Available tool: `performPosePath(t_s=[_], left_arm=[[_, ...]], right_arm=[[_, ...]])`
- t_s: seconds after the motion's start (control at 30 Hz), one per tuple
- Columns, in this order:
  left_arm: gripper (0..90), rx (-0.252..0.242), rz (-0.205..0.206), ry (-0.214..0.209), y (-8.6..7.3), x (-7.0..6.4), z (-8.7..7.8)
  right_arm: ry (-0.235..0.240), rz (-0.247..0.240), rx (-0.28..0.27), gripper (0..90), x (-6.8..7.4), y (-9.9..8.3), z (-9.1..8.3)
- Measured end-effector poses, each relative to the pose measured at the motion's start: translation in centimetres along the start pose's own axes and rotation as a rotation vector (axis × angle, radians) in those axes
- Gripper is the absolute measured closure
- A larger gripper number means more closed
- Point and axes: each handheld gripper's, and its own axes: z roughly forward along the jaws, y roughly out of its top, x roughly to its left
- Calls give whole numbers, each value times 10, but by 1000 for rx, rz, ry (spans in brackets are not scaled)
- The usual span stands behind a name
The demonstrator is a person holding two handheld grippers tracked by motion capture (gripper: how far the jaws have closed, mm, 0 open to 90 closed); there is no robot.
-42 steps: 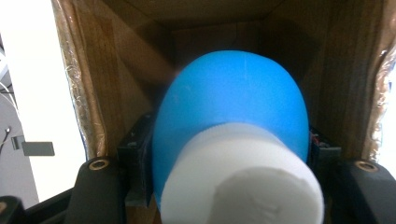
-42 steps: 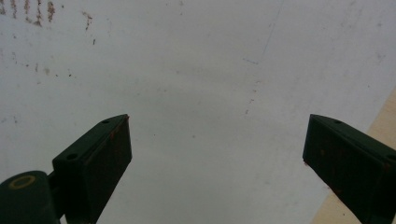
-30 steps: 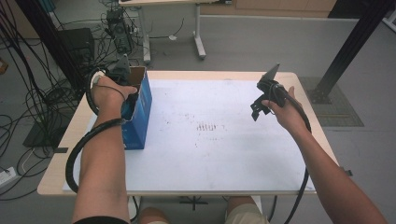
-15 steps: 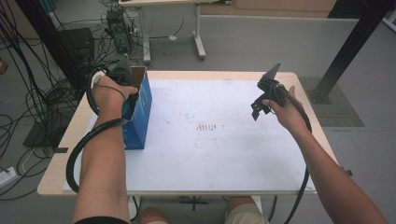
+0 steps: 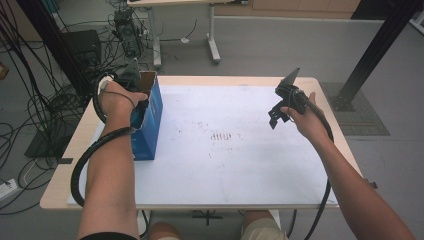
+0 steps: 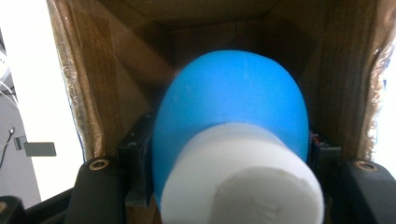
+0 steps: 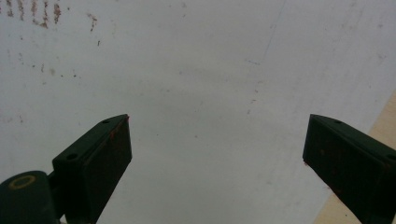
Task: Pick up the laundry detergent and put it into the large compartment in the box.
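1. Blue on its outer faces and brown cardboard within, an open box (image 5: 148, 117) stands on the white table (image 5: 240, 165) near its far left corner in the high view. The left gripper (image 5: 131, 80) reaches into the box's open top, the person's left hand (image 5: 116, 97) bent over the rim, and a black cable loops down along the forearm.
2. Same view: the right gripper (image 5: 280, 112) hangs above the right side of the table, well apart from the box, held in the right hand (image 5: 306, 117).
3. Left gripper view: a blue bottle with a white cap (image 6: 233, 154) sits between the two black jaws, which press on its sides. Brown cardboard walls (image 6: 345, 70) surround it, so the bottle is inside the box, cap towards the camera.
4. Right gripper view: the two black jaws stand spread wide with nothing between them, over the bare white tabletop (image 7: 201, 93). Small brown marks (image 7: 32, 11) dot the surface at far left, and the wooden table edge (image 7: 385, 126) shows at right.
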Motion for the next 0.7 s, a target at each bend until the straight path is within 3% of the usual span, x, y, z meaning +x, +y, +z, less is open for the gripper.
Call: performPosePath(t_s=[0.7], left_arm=[[365,-2,4,-3,-1,1,0]], right_arm=[[-1,-4,0,80,1,1,-2]])
